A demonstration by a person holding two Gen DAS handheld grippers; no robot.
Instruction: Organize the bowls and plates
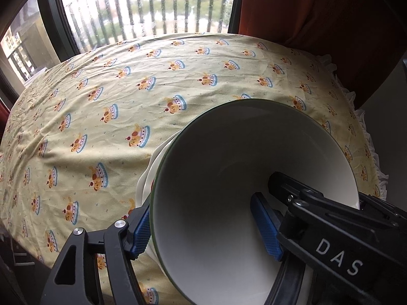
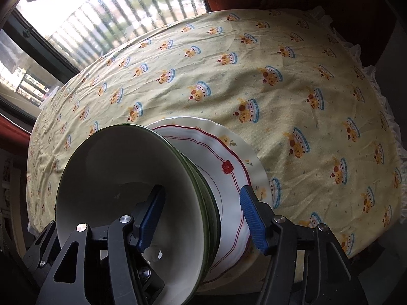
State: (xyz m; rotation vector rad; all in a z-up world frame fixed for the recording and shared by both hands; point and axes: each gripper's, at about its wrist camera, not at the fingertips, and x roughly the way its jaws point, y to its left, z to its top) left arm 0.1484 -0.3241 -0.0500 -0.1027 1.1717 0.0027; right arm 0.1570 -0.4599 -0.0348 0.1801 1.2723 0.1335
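Both hand-held grippers straddle the bowl rim, jaws wide; stacked on plate: heavy, slick, fragile.

Daylight pours in from a window at the far side of the room, bright enough that the sky behind its railing is washed out to white in both views. The yellow cloth over the bench is evenly lit, its wrinkles casting small soft shadows. The white bowl glows pale inside, shading to grey toward its base, with small glints showing in the right wrist view. The red curtain and the frame corners fall into deep shadow. Both fisheye views bow straight lines outward and darken at the edges. Focus is fairly sharp throughout, softening slightly toward the rims.
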